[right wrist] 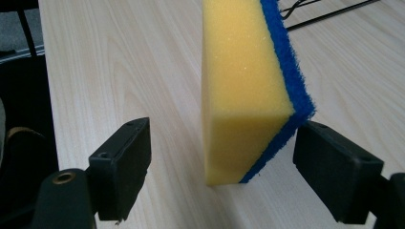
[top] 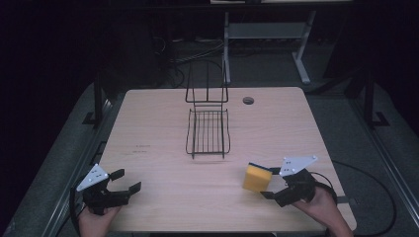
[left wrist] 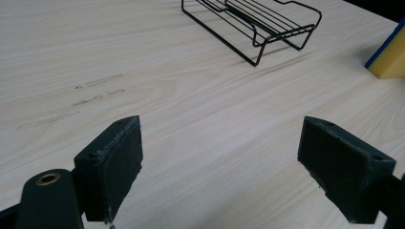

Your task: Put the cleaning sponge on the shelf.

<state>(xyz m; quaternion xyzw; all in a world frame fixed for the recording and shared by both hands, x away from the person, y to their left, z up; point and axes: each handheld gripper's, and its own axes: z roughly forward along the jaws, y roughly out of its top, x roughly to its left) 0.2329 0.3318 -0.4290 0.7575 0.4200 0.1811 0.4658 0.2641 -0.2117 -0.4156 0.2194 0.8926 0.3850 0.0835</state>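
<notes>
Yellow sponge (right wrist: pixel 243 100) standing on edge at table's (top: pixel 163 197) near right, between spread jaws of right gripper (right wrist: pixel 222 167), blue face touching one jaw; left gripper (left wrist: pixel 222 162) spread, well apart; wire rack (top: pixel 208 131) farther off.

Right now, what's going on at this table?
A person holds a two-jaw gripper in each hand over a wooden table. The right gripper is open around a yellow sponge with a blue scrub side, standing on edge; one jaw touches the blue side. The left gripper is open and empty. A black wire rack sits mid-table.
</notes>
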